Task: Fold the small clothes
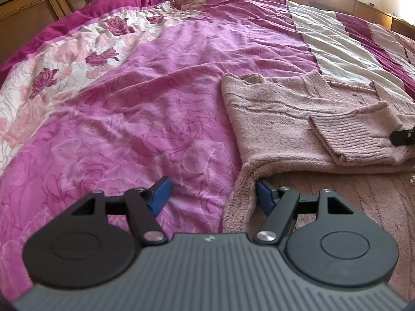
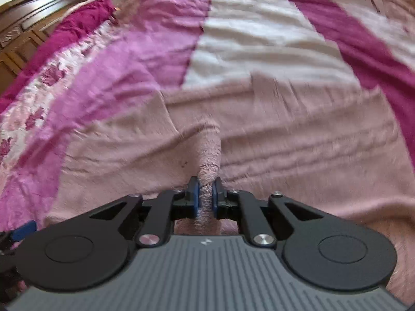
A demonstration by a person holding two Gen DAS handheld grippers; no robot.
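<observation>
left gripper (image 1: 211, 194): jaws spread, hanging over the sweater's corner
right gripper (image 2: 205, 197): pinching a fold of the fuzzy pale-pink knit sweater (image 1: 298, 119)
bed (image 1: 155, 83): magenta floral bedspread lying under the sweater

Both the left gripper (image 1: 211, 197) and the right gripper (image 2: 205, 199) are showing black linkage arms, round black side discs, silver pivot screws, blue pads (image 1: 160, 193) and a ribbed grey housing (image 2: 207, 272) bearing a small white mark.

a home bedroom — a wide bed under a pink floral bedspread (image 1: 155, 98), carved wooden headboard (image 2: 31, 26) behind.
</observation>
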